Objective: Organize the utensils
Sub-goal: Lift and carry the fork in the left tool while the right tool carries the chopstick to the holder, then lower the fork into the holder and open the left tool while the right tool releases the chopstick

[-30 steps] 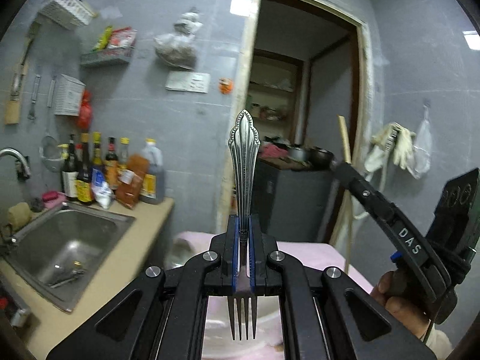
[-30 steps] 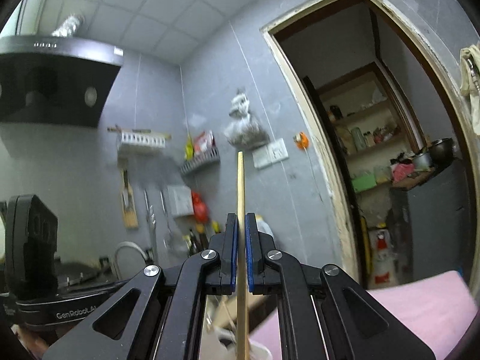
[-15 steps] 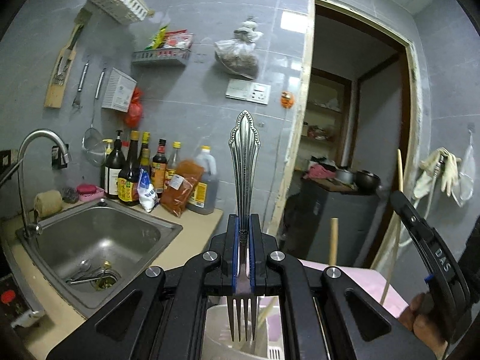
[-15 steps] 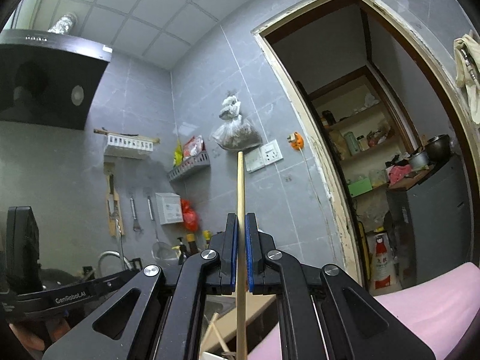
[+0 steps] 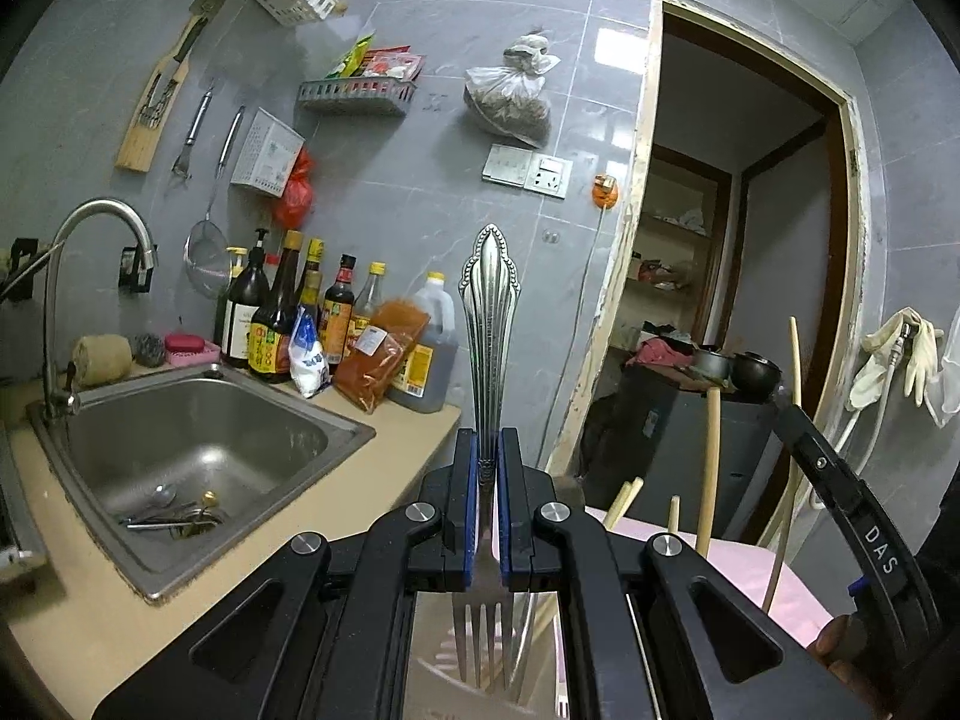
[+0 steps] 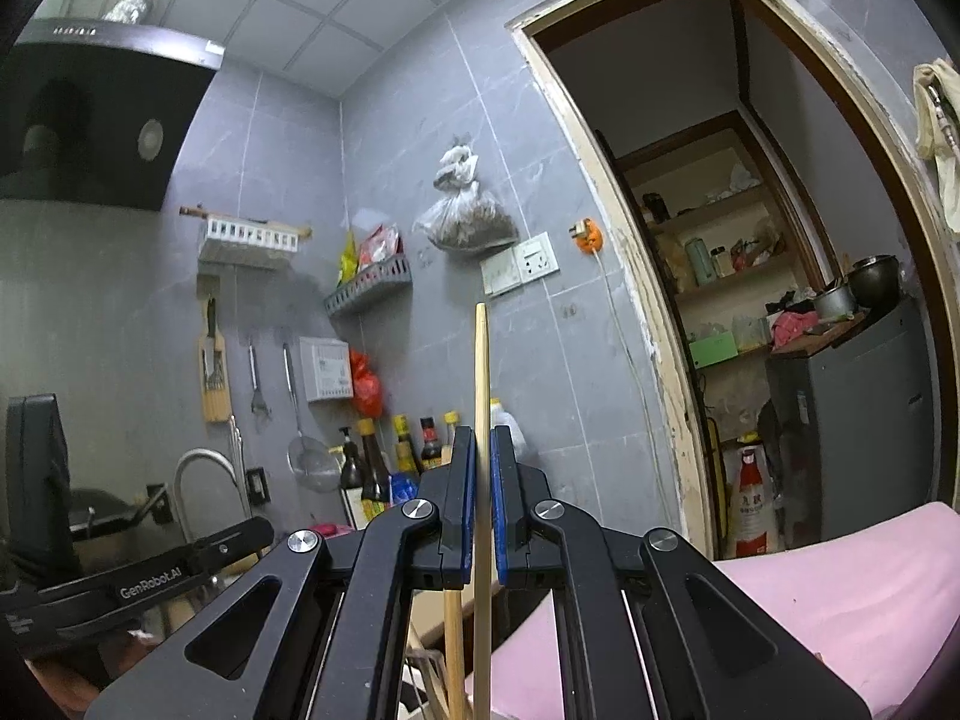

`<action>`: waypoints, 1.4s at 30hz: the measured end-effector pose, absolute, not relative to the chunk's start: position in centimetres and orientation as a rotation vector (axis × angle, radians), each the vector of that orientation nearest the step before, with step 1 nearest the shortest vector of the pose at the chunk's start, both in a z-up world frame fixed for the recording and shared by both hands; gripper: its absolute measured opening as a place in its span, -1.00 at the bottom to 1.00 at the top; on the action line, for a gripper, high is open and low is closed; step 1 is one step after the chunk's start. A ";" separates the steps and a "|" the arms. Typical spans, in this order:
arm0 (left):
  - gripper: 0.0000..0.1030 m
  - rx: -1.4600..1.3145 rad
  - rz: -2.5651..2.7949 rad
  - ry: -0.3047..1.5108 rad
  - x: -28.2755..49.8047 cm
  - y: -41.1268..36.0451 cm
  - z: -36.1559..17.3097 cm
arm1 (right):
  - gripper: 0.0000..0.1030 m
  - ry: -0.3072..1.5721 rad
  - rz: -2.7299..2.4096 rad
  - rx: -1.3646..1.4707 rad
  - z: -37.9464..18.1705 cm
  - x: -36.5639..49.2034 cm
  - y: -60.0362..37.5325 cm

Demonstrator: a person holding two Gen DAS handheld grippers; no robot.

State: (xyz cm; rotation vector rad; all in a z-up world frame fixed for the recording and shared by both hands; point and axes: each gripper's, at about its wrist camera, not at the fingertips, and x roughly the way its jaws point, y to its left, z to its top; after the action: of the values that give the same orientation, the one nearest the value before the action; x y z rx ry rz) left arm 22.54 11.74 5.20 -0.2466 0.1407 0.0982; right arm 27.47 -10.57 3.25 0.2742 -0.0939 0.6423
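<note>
Grey tiles cover the kitchen wall, and a steel sink sits at 9 o'clock in the left view. The left gripper is squeezed tight on a silver fork, handle up at 12 o'clock, prongs down over a white holder. The right gripper pinches a wooden chopstick that stands straight up, beside a pink cloth at 4 o'clock.
</note>
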 end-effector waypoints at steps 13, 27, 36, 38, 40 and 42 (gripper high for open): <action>-0.92 -0.165 0.071 0.162 22.3 9.6 3.2 | -0.94 -0.049 0.636 0.218 1.5 27.2 -10.1; -0.92 -0.189 0.043 0.179 22.3 10.1 2.8 | -0.91 -0.008 0.668 0.187 0.8 27.3 -9.2; -0.91 -0.184 0.018 0.193 22.3 9.8 2.5 | -0.77 -0.005 0.664 0.191 0.8 27.3 -9.2; -0.91 -0.192 0.013 0.196 22.3 9.9 2.6 | -0.59 -0.010 0.664 0.194 0.9 27.1 -9.2; -0.90 -0.199 0.011 0.197 22.3 10.1 2.6 | -0.56 -0.014 0.663 0.196 1.0 27.0 -9.2; -0.90 -0.205 0.008 0.193 22.1 10.2 2.8 | -0.56 -0.019 0.659 0.192 1.1 26.9 -9.2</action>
State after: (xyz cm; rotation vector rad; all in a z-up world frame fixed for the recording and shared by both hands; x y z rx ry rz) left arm 22.13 10.18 2.79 -0.2053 0.1927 0.0081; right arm 26.85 -9.24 1.11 0.1923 -0.0186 0.6585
